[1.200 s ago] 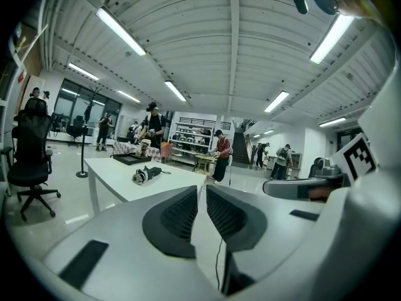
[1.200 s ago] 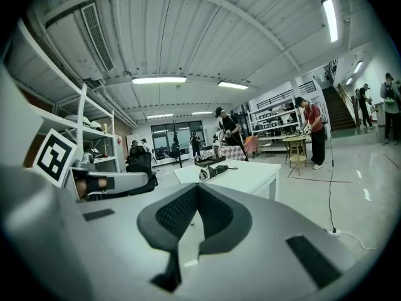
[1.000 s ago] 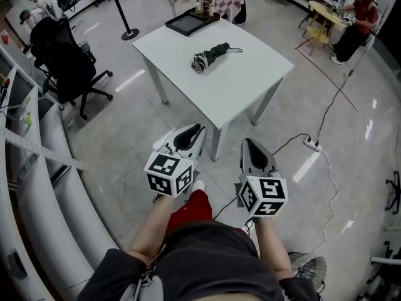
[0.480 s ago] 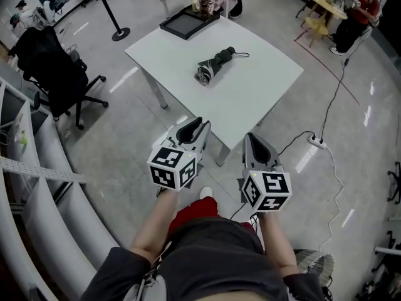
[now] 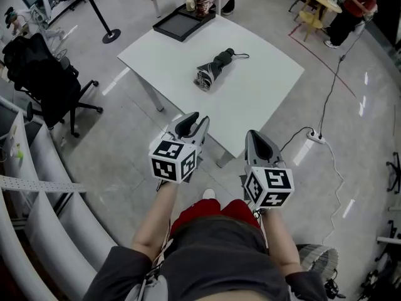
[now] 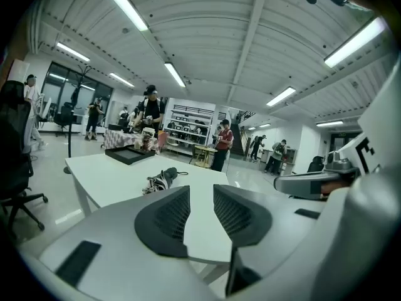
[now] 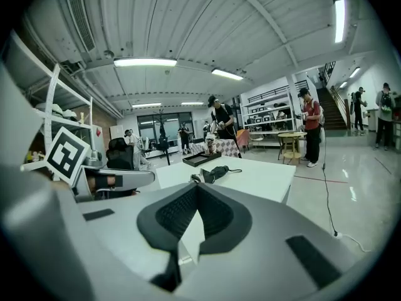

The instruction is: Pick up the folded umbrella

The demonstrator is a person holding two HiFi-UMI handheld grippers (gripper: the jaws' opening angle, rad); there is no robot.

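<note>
The folded umbrella [image 5: 213, 67] lies on the white bench [image 5: 263, 96], well ahead of both grippers. The left gripper [image 5: 191, 120] has its jaws a little apart and opening, with nothing between them. The right gripper [image 5: 254, 138] has its jaws pressed together, empty.

Glossy grey floor [image 5: 113, 143] — white table [image 5: 263, 99], blk office chair [image 5: 47, 74], strip lights [image 6: 125, 6].

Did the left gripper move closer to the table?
Yes. The left gripper, jaws opening and empty, has moved forward to the table's near edge, toward the umbrella.
</note>
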